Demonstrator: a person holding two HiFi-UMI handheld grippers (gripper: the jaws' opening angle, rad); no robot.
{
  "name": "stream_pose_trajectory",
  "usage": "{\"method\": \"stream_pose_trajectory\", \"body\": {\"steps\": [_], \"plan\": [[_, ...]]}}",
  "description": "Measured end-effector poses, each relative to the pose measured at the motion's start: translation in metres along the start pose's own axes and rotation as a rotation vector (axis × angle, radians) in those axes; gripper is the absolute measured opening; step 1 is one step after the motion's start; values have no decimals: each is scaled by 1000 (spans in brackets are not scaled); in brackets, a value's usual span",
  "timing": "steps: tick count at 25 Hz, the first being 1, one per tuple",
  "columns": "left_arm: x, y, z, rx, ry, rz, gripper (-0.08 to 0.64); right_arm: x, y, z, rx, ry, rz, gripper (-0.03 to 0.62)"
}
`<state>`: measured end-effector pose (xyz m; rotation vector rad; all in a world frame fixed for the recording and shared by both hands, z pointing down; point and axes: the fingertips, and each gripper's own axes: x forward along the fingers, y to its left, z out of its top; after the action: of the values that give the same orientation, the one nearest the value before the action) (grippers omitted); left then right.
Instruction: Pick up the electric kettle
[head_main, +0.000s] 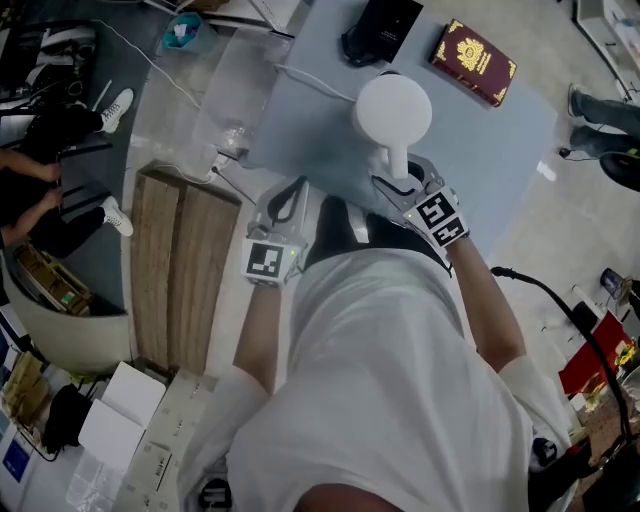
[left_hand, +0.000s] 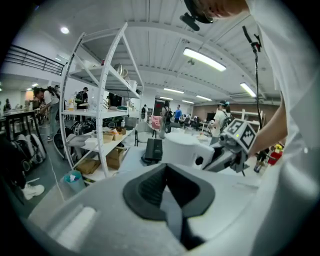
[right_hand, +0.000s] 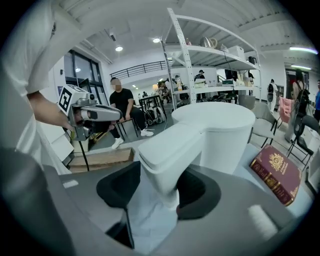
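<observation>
The white electric kettle (head_main: 393, 110) stands on the grey-blue table (head_main: 500, 150), its handle (head_main: 397, 160) pointing toward me. My right gripper (head_main: 395, 185) sits around that handle. In the right gripper view the handle (right_hand: 165, 155) lies between the two black pads; the left pad stands clear of it, so the gripper (right_hand: 160, 187) is open. My left gripper (head_main: 290, 200) hovers at the table's near left edge, away from the kettle. Its pads meet with nothing between them (left_hand: 167, 192). From there the kettle (left_hand: 182, 150) shows ahead to the right.
A dark red book (head_main: 472, 60) lies at the table's far right. A black device (head_main: 380, 30) with a white cable sits behind the kettle. A wooden bench (head_main: 180, 270) stands left of the table. A white shelf rack (left_hand: 105, 100) and seated people are beyond.
</observation>
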<state>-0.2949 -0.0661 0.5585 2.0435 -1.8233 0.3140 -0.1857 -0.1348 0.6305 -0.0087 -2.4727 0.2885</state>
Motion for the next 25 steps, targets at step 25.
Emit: {"method": "stream_pose_trajectory", "body": {"steps": [25], "plan": [[15, -3, -33, -44, 45, -19, 2, 43, -4, -21, -200, 85, 9, 104]]}}
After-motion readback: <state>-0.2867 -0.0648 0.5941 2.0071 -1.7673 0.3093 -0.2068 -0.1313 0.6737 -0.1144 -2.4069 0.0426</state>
